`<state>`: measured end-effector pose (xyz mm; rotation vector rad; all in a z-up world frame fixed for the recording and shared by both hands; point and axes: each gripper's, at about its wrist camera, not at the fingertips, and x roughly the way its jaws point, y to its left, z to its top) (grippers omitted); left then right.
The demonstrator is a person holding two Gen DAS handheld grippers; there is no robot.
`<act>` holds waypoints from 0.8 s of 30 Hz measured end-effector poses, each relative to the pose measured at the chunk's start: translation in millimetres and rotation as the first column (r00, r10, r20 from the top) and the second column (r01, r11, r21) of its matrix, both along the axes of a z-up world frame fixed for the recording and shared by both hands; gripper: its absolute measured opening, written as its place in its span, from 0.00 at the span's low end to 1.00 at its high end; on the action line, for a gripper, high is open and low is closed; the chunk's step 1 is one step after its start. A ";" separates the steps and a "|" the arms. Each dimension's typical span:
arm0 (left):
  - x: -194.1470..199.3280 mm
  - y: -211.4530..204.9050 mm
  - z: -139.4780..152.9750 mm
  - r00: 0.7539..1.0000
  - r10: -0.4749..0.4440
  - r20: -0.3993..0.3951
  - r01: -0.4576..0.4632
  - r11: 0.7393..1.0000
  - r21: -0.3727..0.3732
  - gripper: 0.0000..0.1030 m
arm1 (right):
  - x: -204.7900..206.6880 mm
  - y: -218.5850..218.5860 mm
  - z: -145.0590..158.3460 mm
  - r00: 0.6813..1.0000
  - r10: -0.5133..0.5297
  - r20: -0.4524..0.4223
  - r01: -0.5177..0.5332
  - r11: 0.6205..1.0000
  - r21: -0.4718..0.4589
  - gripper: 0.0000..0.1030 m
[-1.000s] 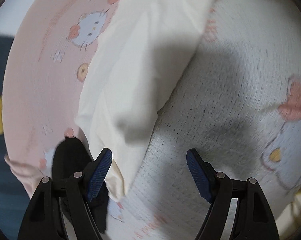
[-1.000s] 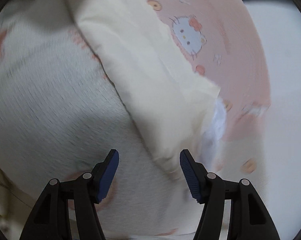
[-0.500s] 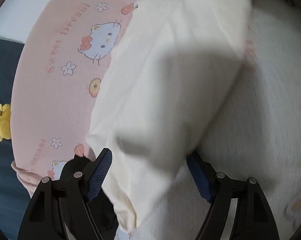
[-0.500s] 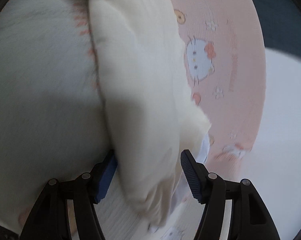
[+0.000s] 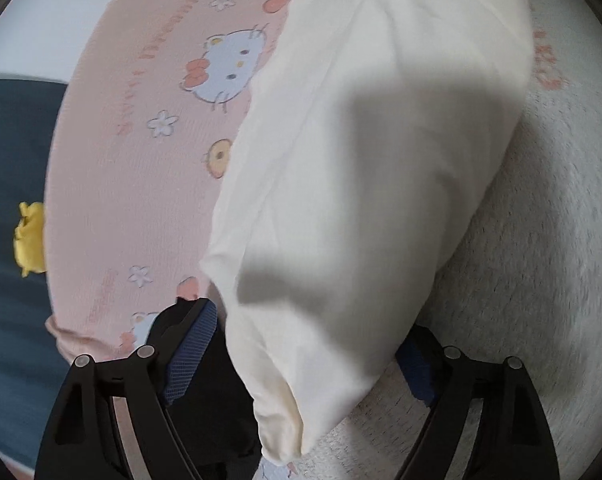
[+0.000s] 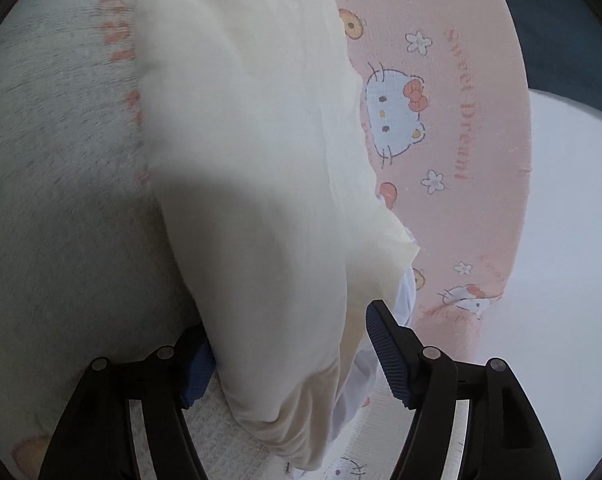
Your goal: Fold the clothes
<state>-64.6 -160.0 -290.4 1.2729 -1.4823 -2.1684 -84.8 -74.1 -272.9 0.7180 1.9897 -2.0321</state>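
The pink cartoon-cat blanket [image 5: 133,184] is lying beneath the work, its white fleecy side [image 5: 541,280] turned up beside it. The cream garment [image 5: 361,200] is resting across both, folded into a long band.

The left gripper [image 5: 305,364] and right gripper [image 6: 289,356] are each straddling 1 end of the band, jaws apart and just widening, pads not pressing.

Risk: a closing pad is likely catching blanket under the garment, dragging both. A yellow toy [image 5: 31,240] is sitting well clear.
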 end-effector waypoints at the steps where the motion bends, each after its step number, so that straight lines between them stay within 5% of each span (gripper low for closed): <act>1: -2.2 3.6 -1.5 1.000 0.007 -0.011 -0.008 1.000 -0.016 0.81 | -0.5 -2.3 -0.1 1.000 -0.015 -0.005 0.015 1.000 -0.007 0.67; 4: -6.8 10.4 -2.8 1.000 0.008 -0.020 -0.009 1.000 -0.015 0.77 | -8.8 -4.3 3.8 0.996 -0.085 0.000 0.085 0.994 -0.072 0.67; 6: -7.9 9.8 -2.2 0.999 0.025 -0.024 -0.025 0.999 0.020 0.72 | -10.5 -2.1 4.6 0.993 -0.112 0.019 0.114 0.987 -0.117 0.57; 10: -3.9 10.2 -6.6 0.999 0.019 -0.032 -0.017 0.998 0.062 0.37 | 3.1 0.4 -5.9 0.993 -0.115 0.015 0.116 0.978 -0.175 0.24; 13: 1.6 18.0 -15.5 0.997 0.039 -0.072 -0.034 0.997 0.072 0.18 | 6.1 2.8 -7.3 0.991 -0.136 -0.010 0.129 0.962 -0.240 0.22; 17: -4.8 10.9 -9.2 0.988 0.099 -0.118 -0.078 0.981 0.177 0.18 | 4.8 7.3 -2.8 0.992 -0.129 0.014 0.128 0.949 -0.288 0.22; 24: 5.7 17.6 -6.2 0.985 0.143 -0.092 -0.123 0.973 0.196 0.18 | 4.3 3.3 -4.5 0.991 -0.135 0.006 0.133 0.959 -0.249 0.21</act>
